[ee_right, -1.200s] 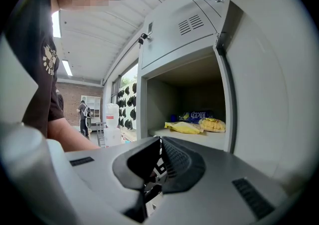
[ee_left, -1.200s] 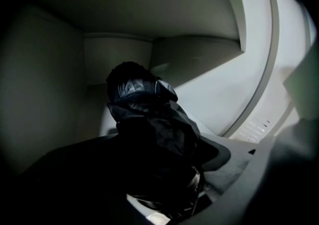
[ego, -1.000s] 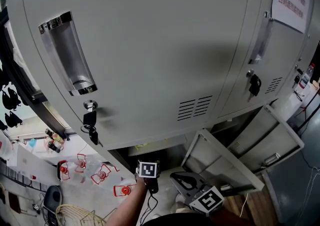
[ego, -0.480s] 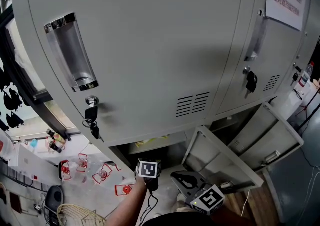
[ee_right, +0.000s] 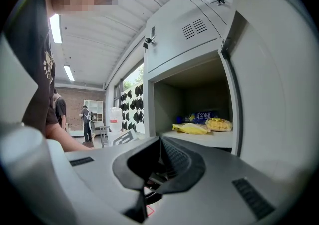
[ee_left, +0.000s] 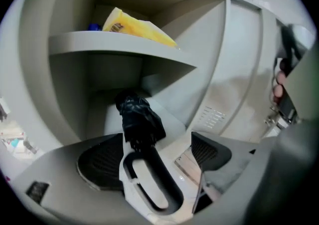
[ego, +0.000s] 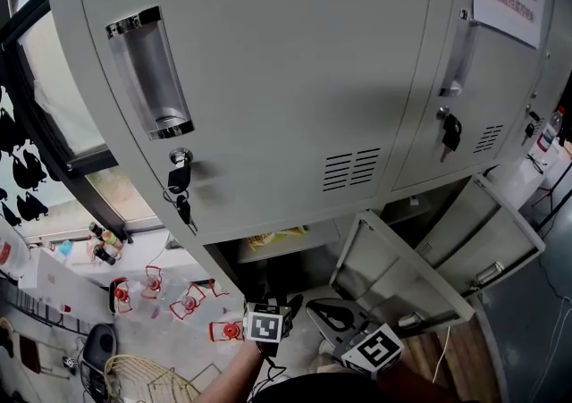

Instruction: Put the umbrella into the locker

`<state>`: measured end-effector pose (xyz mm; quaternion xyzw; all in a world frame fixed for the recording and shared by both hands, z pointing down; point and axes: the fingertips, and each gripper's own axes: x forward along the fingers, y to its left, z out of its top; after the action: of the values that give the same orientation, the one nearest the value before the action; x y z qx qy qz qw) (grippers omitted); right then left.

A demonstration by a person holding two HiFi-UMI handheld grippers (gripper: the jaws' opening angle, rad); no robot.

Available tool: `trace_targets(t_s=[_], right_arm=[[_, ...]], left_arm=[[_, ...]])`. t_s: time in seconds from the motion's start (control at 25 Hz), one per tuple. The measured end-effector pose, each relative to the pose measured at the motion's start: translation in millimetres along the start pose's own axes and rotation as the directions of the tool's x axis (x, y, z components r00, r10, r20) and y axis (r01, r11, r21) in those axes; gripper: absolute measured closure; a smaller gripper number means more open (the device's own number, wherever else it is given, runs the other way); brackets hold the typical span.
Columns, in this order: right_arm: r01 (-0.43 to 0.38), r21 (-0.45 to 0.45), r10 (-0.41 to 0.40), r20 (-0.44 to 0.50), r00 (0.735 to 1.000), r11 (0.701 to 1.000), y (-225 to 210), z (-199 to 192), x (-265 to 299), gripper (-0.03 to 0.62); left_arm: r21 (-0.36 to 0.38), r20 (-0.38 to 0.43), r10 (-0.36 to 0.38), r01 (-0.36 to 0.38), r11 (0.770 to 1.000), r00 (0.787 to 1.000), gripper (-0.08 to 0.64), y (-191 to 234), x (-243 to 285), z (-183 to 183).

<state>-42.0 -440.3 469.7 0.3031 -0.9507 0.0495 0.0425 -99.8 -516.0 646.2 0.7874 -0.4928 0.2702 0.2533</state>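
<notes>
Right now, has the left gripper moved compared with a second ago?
Yes. Against the locker shelf, the left gripper has slid lower in the head view, drawing back from it.

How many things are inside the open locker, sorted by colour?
Yellow snack bags on the grey metal shelf: 2, a flat yellow plastic packet and a puffy golden bag
Blue snack packet on that shelf: 1
Black folded umbrella with a white loop handle, under the shelf: 1
Total: 4
</notes>
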Motion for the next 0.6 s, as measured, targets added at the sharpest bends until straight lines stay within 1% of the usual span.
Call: trace_targets(t_s=[0.16,0.32,0.44,0.52,0.6], right_arm=[[0.000,0.005,0.000,-0.001,1.000,1.000,5.6,-2.6,-2.0,0.560],[-0.001,-0.008,0.001,-0.003,1.000,1.000,11.6,-2.4,-5.8,0.560],[0.014,0.015,-0.014,0.000,1.000,1.000,13.7,-2.8,-11.4,0.560],[0.023,0.020,-0.023,-0.001,1.000,1.000,14.7,-3.8,-15.6,0.560],[0.032,0.024,-0.032,-0.003,0.999,0.999,16.4,-5.4,-19.7,0.560]], left_arm=[[0.021,0.014,-0.007,0.007,1.000,1.000,0.160,-14.3,-12.5,-19.4],[0.037,-0.003,0.011,-0.011,0.999,1.000,0.160,-15.9,-15.8,-36.8],[0.029,-0.014,0.024,-0.024,0.999,1.000,0.160,-12.4,-16.2,-47.7],[0.016,-0.038,0.025,-0.024,1.000,0.999,0.160,-12.1,-13.5,-60.1],[0.001,-0.046,0.033,-0.033,0.999,0.998,0.160,-10.1,-8.8,-72.1]])
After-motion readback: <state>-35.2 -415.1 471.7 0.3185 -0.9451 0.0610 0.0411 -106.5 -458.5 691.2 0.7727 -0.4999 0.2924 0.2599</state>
